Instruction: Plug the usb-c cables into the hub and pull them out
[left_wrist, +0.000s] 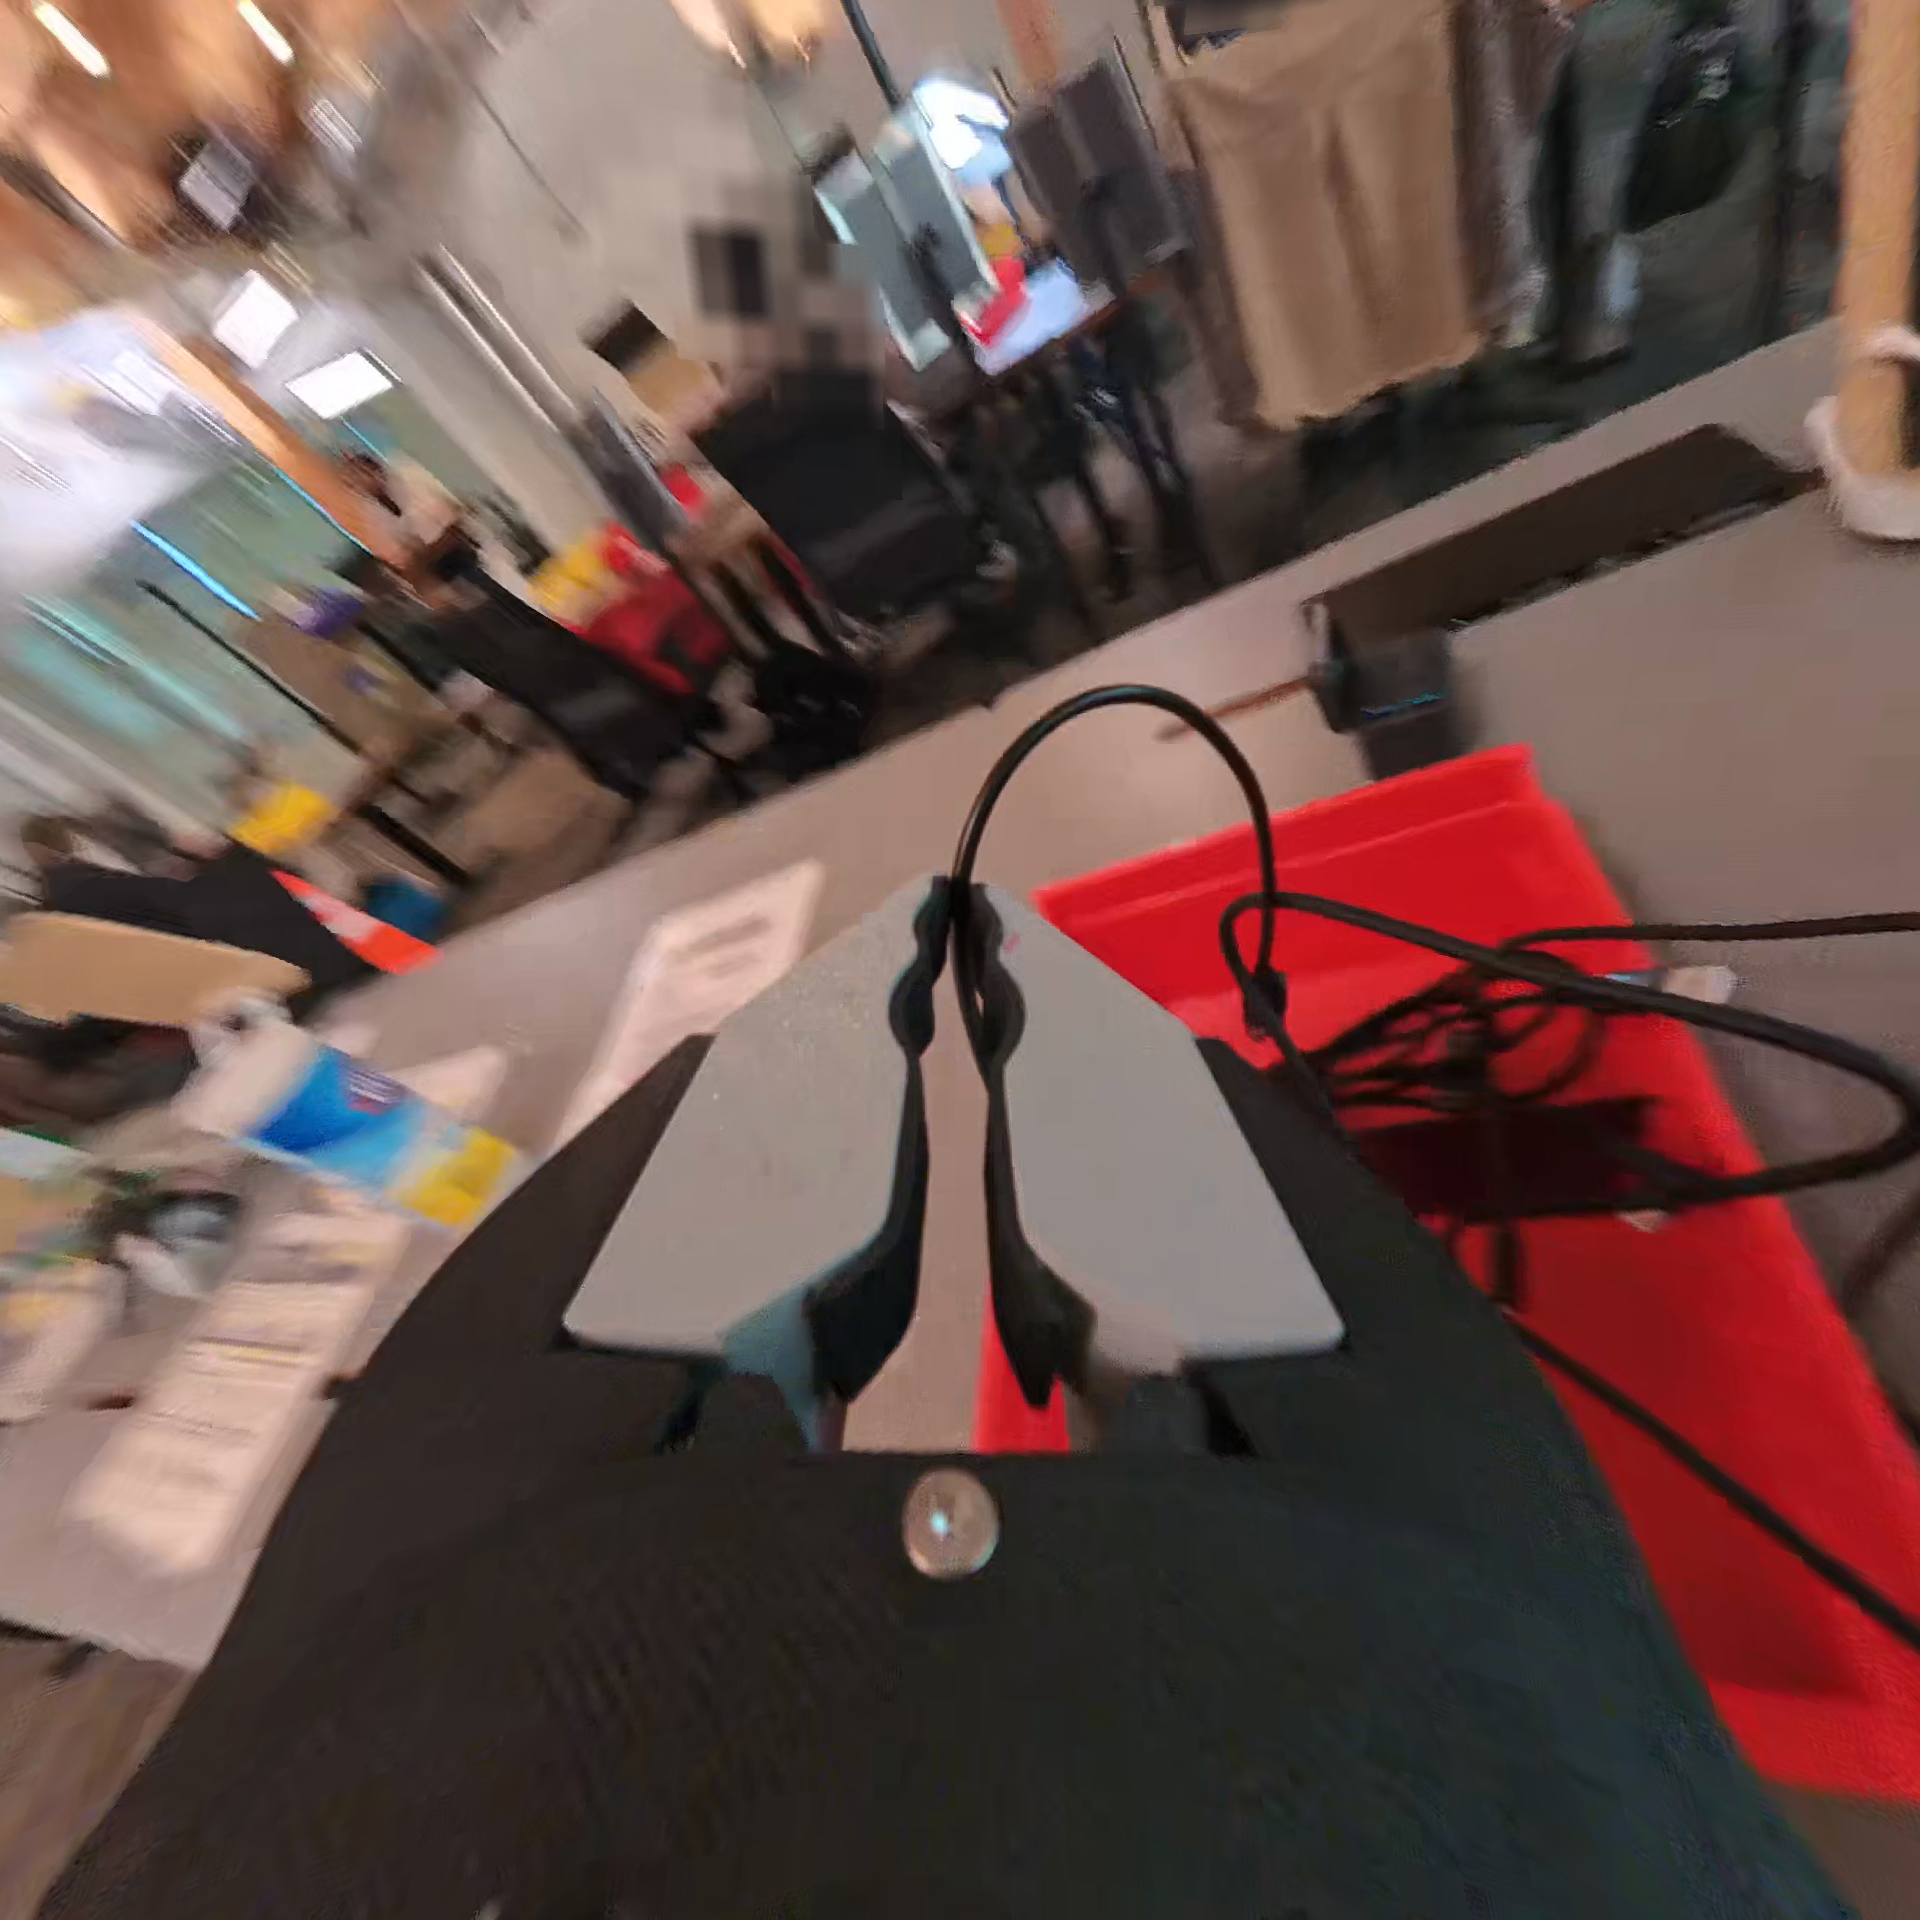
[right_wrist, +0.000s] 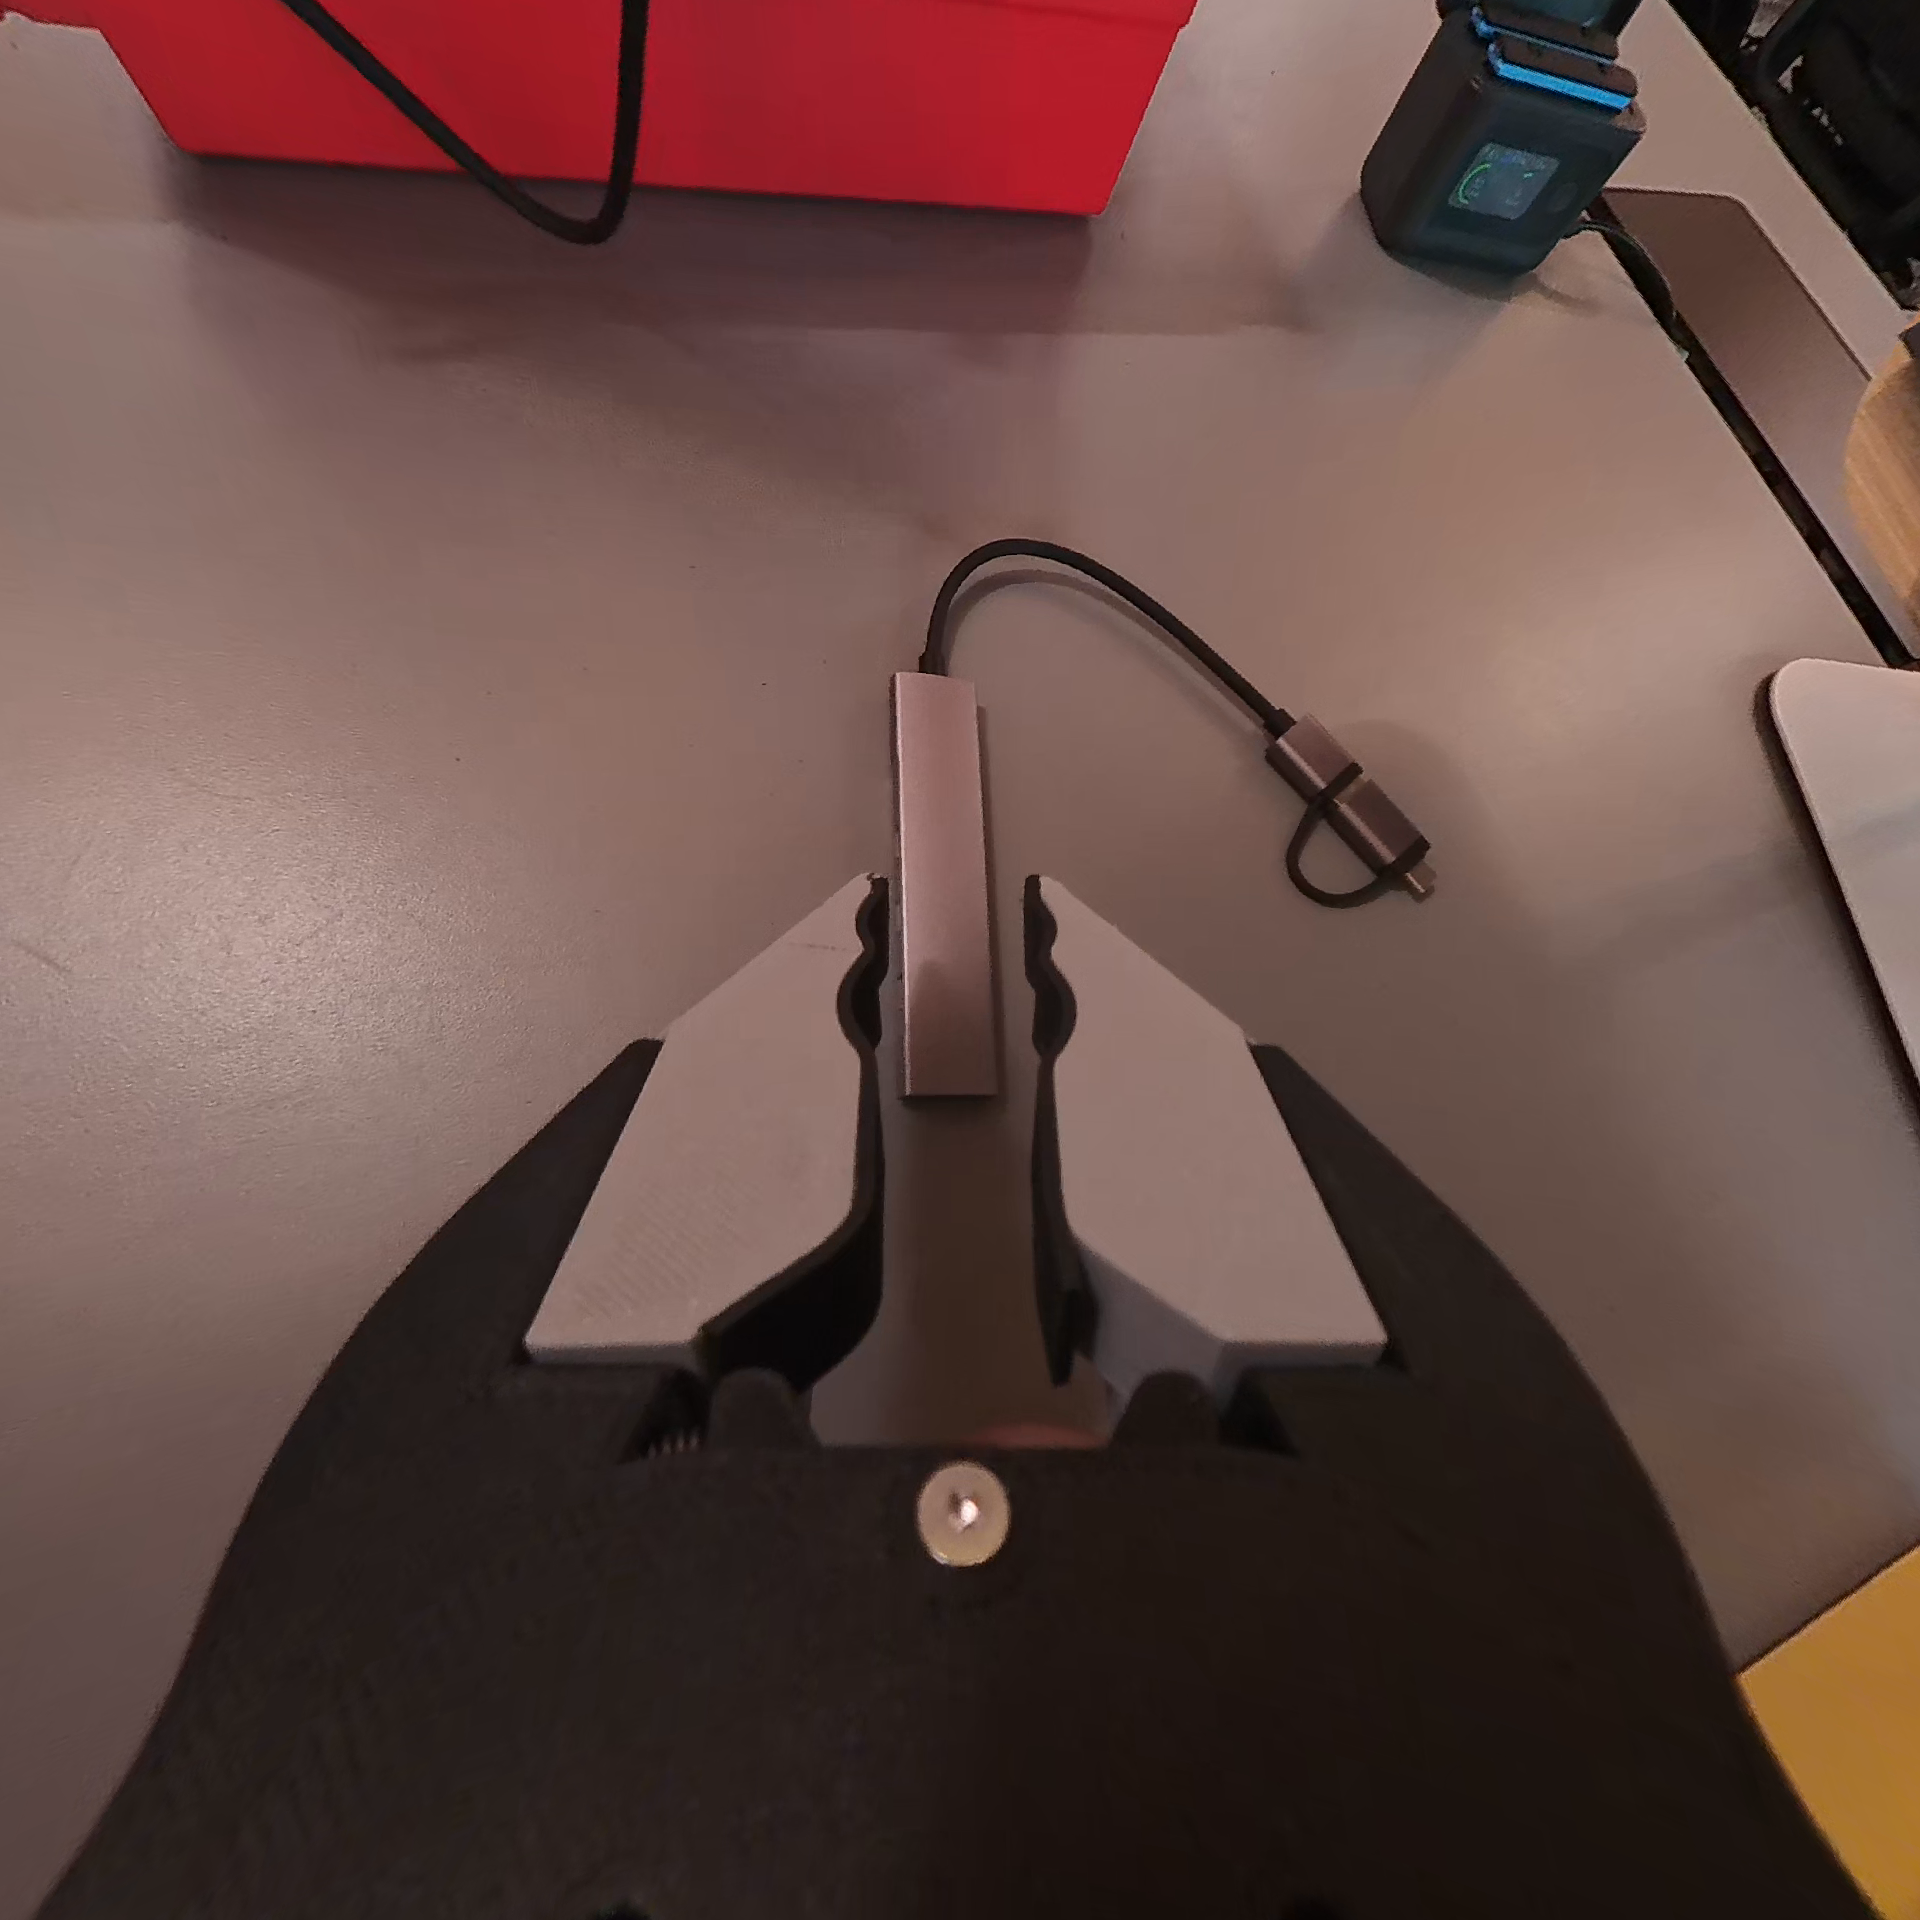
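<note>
In the left wrist view my left gripper (left_wrist: 961, 904) is shut on a thin black usb-c cable (left_wrist: 1122, 696), which loops up from the fingertips and runs down to the right. It hangs over a tangle of black cables (left_wrist: 1475, 1081) in a red bin (left_wrist: 1455, 831). In the right wrist view my right gripper (right_wrist: 953, 883) is open, with its fingers on either side of the grey hub (right_wrist: 935, 748) lying flat on the table. There is a gap at the right finger. The hub's short lead (right_wrist: 1143, 613) curves right to its plug (right_wrist: 1351, 800).
The red bin (right_wrist: 831, 104) stands at the far edge of the grey table (right_wrist: 416, 623) with a black cable (right_wrist: 582, 223) drooping over its front. A dark device with a small screen (right_wrist: 1507, 156) sits at far right. A white object (right_wrist: 1860, 790) lies at the right edge. Spacing between my two grippers at the tips: around 45 cm. To reach the grey hub (right_wrist: 935, 748) in a straight line is about 5 cm for my right fingers, about 40 cm for my left. My left tips are about 40 cm from the hub's short lead (right_wrist: 1143, 613), my right tips only 12 cm.
</note>
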